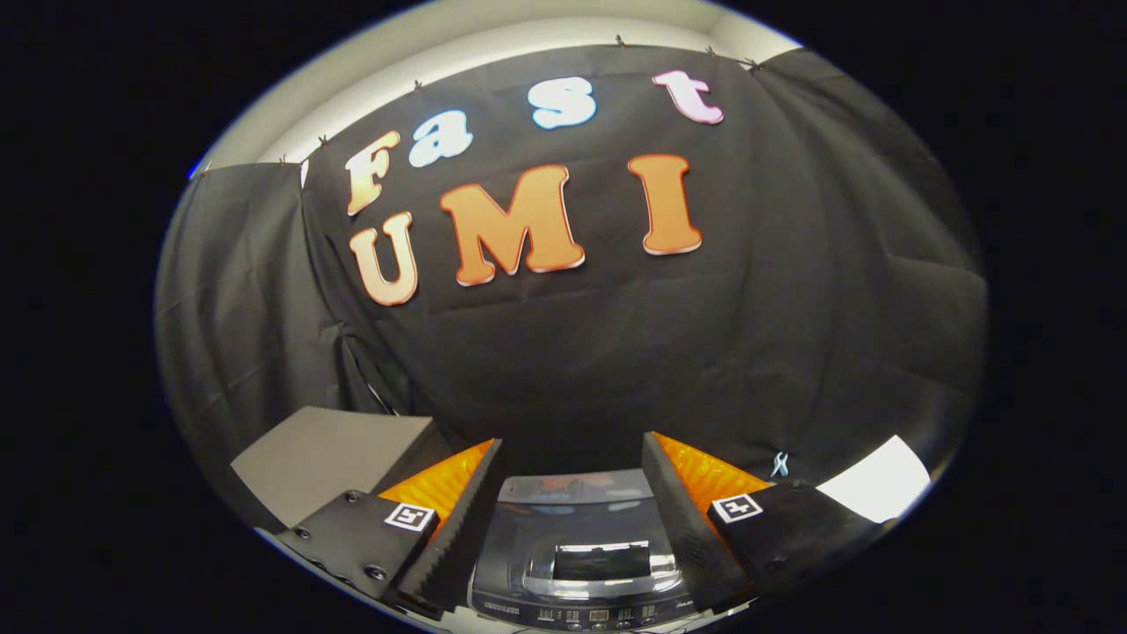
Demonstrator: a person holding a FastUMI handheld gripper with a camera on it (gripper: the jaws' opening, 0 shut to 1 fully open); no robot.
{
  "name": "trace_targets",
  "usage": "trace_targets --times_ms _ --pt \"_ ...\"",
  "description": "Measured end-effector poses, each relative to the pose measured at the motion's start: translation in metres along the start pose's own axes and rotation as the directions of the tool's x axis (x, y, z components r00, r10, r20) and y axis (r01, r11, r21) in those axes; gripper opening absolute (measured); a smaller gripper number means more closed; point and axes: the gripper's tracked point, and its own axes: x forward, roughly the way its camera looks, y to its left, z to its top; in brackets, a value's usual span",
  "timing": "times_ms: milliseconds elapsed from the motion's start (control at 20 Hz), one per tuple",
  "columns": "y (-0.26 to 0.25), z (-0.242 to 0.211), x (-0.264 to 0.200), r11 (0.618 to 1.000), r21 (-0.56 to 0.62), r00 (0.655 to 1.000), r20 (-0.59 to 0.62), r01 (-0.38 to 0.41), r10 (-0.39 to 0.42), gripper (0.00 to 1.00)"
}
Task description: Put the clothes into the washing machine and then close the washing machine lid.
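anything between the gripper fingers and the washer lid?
Nothing. In the gripper view, the open gripper holds nothing, and the washing machine with its closed lid shows between the fingers, unobstructed.

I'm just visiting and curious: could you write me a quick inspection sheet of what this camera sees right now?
Surface: a pale tabletop stands beside the machine, against the booth's black cloth wall.
Job's things: washing machine sits between the fingers, just ahead of them, lid down, control panel nearest the camera. Clothes: nothing seen.
Clutter: nothing seen.
Grippers: the gripper has its jaws wide apart, holding nothing, framing the machine.
Cables: nothing seen.
Surroundings: black cloth hangs all round, a small clip pinned low on it; a white patch shows beyond one finger.
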Motion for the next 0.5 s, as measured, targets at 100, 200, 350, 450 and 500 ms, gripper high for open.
trace_targets --times_ms 100,200,350,450,500 --pt "-0.004 0.021 -0.013 1.000 -0.018 0.999 0.044 0.006 -0.005 0.99" --pt "-0.007 0.038 -0.026 1.000 -0.021 0.997 0.077 0.005 -0.003 0.99" --pt "-0.015 0.054 -0.045 1.000 -0.028 0.994 0.111 0.015 -0.012 0.99" --pt "-0.024 0.060 -0.055 0.999 -0.039 0.991 0.130 0.026 -0.021 0.99" --pt "-0.028 0.063 -0.059 0.998 -0.047 0.990 0.141 0.036 -0.029 0.99"
